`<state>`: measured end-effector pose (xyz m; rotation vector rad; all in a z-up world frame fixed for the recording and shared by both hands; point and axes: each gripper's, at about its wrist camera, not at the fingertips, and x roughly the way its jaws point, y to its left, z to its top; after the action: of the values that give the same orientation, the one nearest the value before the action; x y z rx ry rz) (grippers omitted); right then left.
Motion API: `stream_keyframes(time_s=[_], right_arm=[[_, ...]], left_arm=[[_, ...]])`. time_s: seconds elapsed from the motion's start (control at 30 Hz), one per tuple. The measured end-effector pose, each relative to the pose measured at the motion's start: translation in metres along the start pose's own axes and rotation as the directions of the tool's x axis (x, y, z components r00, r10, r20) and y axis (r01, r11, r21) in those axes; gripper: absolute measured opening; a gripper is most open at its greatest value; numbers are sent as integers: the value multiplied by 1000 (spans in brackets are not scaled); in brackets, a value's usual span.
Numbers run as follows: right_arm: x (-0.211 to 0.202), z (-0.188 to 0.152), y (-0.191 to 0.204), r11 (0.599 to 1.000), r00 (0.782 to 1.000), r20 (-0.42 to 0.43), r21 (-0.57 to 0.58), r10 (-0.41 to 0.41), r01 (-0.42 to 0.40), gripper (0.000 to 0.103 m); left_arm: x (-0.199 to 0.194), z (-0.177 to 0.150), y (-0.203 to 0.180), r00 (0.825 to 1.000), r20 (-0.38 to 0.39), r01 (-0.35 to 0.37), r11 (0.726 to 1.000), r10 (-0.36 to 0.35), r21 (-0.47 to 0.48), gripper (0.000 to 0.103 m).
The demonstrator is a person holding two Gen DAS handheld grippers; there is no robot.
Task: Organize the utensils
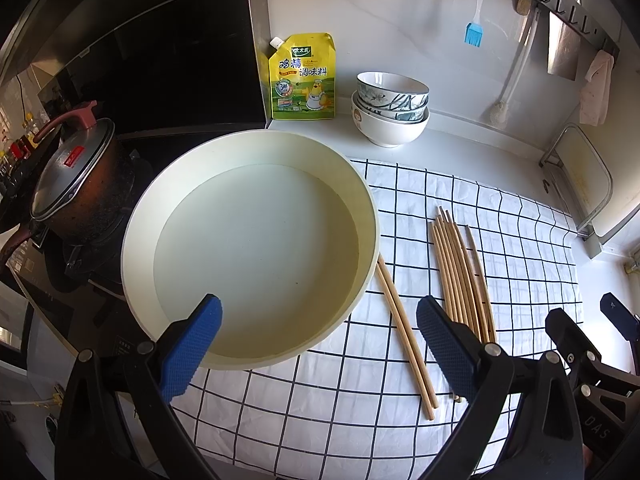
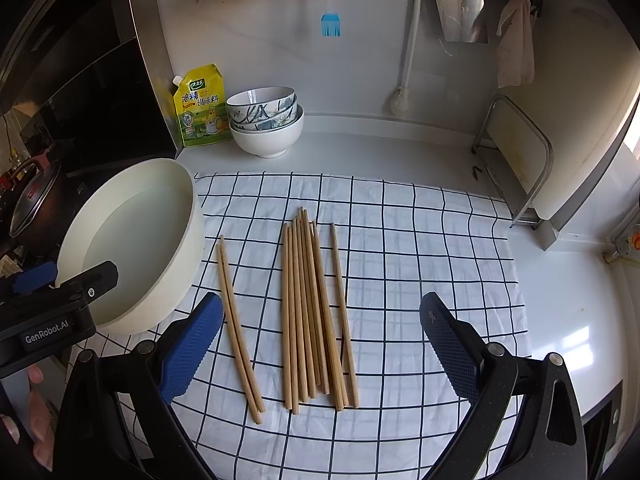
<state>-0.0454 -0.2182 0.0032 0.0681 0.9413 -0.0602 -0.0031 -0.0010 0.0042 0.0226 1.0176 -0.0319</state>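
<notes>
Both my hand-held grippers, left (image 1: 318, 342) & right (image 2: 322, 344), gape apart, empty. Slim wooden chopsticks (image 2: 310, 312) lie on the checked cloth (image 2: 420, 248) mid-counter, a pair (image 2: 238, 332) beside the round cream basin (image 2: 132, 240).

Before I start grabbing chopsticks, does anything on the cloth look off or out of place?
Mostly tidy. One pair of chopsticks lies apart from the main bundle, close to the white basin, and one single stick angles off the bundle's right side. No spills or damage visible.
</notes>
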Motion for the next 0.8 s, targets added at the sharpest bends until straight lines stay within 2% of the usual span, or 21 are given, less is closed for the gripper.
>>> stream_keyframes(time_s=[0.8], right_arm=[[1, 1, -1, 1000, 1000, 1, 1, 0, 0, 94]], left_arm=[[0, 0, 0, 1000, 0, 0, 1000, 0, 1, 96]])
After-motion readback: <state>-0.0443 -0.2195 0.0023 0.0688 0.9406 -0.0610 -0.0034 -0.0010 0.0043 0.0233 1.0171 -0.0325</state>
